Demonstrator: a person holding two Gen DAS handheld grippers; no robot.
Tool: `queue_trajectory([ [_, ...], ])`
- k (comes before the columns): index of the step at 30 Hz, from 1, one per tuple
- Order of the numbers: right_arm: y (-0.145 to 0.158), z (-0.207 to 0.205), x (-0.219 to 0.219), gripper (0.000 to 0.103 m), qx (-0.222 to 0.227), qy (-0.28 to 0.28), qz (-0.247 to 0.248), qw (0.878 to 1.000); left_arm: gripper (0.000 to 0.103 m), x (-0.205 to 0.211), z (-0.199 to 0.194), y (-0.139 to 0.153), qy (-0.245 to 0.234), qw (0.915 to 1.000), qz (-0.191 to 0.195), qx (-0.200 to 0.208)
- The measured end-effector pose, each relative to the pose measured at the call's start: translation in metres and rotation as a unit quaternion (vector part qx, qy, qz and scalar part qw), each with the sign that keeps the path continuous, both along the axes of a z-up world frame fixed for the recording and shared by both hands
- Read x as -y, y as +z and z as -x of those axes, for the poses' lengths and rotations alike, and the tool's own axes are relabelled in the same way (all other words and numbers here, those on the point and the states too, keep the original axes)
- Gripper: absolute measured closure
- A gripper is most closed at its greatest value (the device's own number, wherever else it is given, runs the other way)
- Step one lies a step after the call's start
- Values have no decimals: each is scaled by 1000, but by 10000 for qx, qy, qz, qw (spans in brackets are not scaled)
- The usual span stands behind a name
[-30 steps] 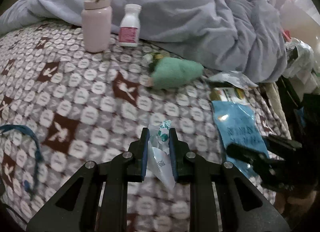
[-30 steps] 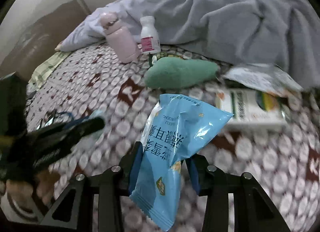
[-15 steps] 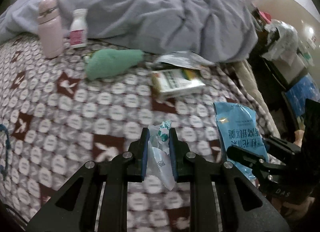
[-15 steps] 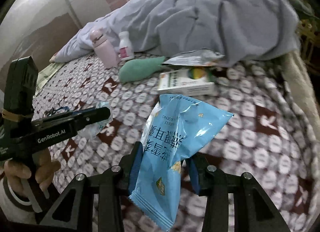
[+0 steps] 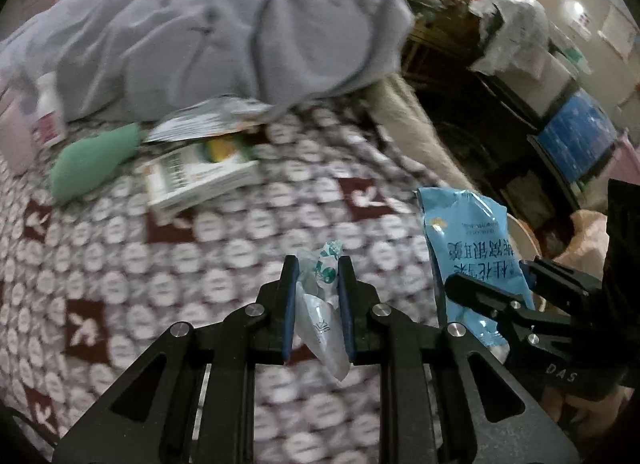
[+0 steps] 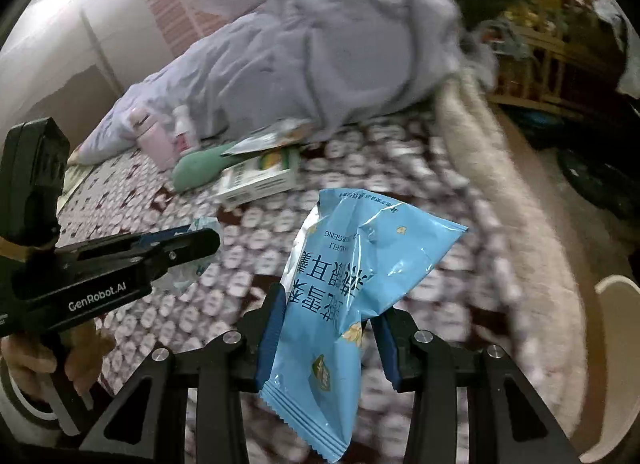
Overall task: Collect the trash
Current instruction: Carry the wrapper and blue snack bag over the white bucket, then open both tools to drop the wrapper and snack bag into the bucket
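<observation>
Two pieces of trash are in my grip. Left wrist view: my left gripper is clamped on a clear crumpled wrapper above the patterned bedspread; most of it dangles below the pads, so a jolt could slide it free. Right wrist view: my right gripper pinches the blue snack bag near its lower half; the slick, top-heavy film could twist out.

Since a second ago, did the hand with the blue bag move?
Yes. The right gripper, shut on the blue bag, swung right, away from the pink bottle, toward the bed's edge.
</observation>
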State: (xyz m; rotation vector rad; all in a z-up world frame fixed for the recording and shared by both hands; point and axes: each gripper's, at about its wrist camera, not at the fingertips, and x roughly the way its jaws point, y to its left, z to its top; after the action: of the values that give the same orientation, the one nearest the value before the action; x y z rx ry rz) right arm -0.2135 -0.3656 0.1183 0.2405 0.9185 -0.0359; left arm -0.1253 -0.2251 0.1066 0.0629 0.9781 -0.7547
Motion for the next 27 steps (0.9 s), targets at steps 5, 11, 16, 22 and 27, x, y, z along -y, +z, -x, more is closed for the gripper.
queue_trajectory([
  [5,5,24,38,62,18,-409,68,9991,87,41,14,5,-354,9994,-11,48],
  [11,9,54,84,62,38,-900,96,9959,87,89,33,10,-756,9971,4,93],
  [16,11,80,117,62,59,-1301,131,9914,87,125,48,10,-1068,9943,61,18],
  [22,11,115,159,62,14,-1819,210,9831,87,169,66,10,-1515,9878,254,-253],
  [27,0,143,196,62,-164,-2286,219,9731,87,203,80,11,-1843,9808,417,-488],
])
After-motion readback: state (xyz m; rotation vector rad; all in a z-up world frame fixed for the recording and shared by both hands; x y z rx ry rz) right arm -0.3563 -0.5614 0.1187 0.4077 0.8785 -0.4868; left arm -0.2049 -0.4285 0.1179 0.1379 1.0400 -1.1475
